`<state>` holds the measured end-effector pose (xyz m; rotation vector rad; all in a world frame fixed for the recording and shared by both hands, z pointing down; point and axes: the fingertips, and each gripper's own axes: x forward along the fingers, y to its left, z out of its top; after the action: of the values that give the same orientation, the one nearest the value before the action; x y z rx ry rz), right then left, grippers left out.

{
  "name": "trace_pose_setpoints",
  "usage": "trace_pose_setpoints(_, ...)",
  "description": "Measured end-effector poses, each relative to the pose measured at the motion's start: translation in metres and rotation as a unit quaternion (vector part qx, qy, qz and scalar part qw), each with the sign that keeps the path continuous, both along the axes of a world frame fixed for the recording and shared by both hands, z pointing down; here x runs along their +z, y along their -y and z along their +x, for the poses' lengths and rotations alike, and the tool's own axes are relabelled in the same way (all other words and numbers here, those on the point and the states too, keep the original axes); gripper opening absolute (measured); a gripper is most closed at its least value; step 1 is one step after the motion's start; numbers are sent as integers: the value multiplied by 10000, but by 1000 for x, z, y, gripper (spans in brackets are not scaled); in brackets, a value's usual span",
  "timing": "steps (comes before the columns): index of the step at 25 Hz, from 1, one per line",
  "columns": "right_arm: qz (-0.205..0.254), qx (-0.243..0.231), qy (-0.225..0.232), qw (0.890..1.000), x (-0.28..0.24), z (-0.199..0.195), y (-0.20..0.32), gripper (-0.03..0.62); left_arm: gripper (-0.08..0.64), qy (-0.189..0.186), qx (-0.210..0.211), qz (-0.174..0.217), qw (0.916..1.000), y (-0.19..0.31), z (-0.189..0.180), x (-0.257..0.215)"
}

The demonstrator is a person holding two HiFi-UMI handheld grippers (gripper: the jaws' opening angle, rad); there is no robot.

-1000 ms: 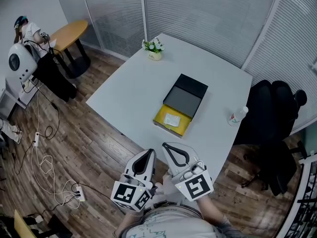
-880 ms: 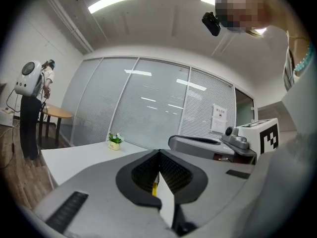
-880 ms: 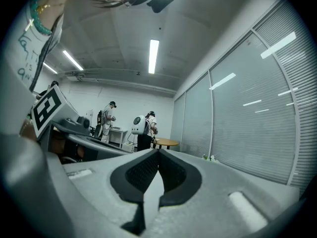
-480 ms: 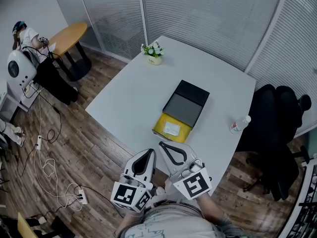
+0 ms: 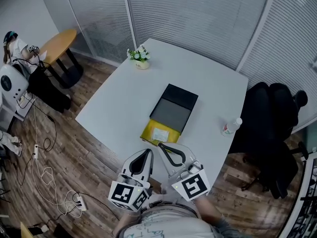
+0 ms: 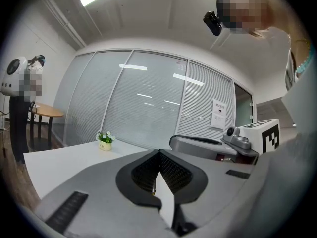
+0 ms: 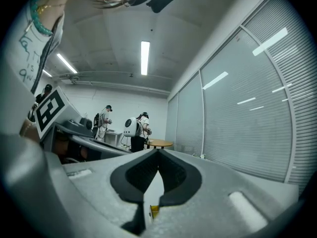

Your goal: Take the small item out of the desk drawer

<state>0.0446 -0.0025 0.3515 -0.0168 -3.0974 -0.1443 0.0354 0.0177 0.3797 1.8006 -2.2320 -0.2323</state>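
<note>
Table (image 5: 114, 108) has neared left tool (image 5: 148, 152) and right tool (image 5: 160, 146) (both closed).

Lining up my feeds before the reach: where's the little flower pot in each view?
Head view: flower pot at the white table's far corner.
Left gripper view: flower pot left of centre, on that table.
Right gripper view: too small to make out.
Shared landmark: the round wooden table, in all three.

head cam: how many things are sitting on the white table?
3. Potted plant at the far corner, black box in the middle with its yellow drawer open, bottle by the right edge. A pale item lies in the drawer.
</note>
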Motion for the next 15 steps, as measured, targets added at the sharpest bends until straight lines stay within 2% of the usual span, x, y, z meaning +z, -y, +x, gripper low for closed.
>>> trace_pose_setpoints(9, -43, 543, -86, 9985, 6, 9, 36, 3, -2, -165, 567, -90, 9982, 39, 8, 9)
trace_pose_setpoints(15, -26, 1102, -136, 9938, 11, -7, 54, 3, -2, -270, 1042, -36, 9942, 56, -14, 7)
